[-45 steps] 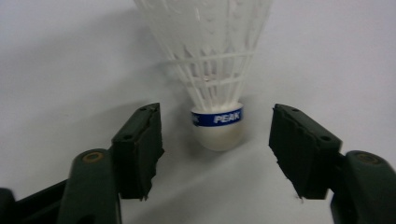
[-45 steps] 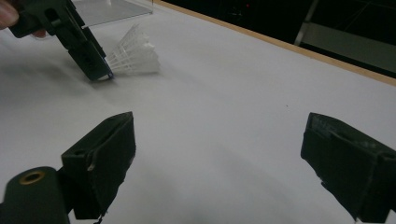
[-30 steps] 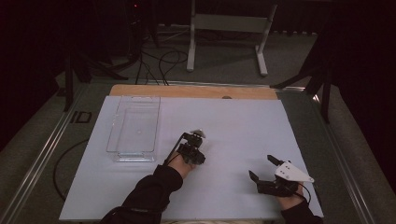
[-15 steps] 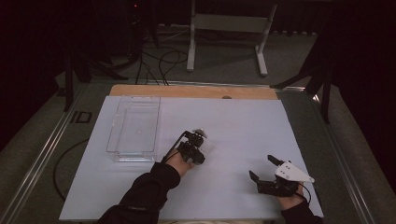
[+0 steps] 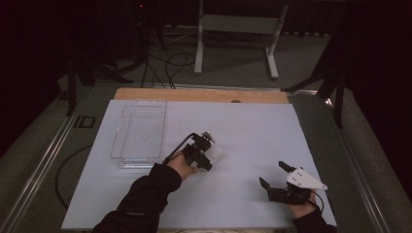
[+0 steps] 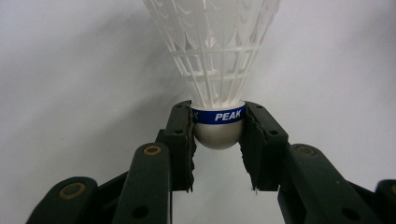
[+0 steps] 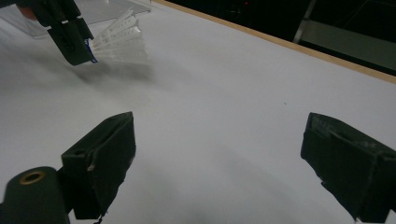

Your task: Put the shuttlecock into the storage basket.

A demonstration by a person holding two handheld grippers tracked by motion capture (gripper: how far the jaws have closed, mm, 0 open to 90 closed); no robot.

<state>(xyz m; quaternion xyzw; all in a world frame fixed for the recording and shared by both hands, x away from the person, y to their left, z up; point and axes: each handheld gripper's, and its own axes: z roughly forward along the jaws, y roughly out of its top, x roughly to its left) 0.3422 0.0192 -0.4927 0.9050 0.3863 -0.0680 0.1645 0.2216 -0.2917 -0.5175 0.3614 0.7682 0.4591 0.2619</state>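
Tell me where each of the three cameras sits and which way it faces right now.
High view: above the person's side, facing forward and down on the white table; both forearms, left gripper, right gripper, clear tray.
Left gripper view: on the left gripper, looking along its fingers shut on the shuttlecock.
Right gripper view: on the right gripper, looking across the table past its open fingers.
Shared: the high and right gripper views both show the left gripper holding the shuttlecock.
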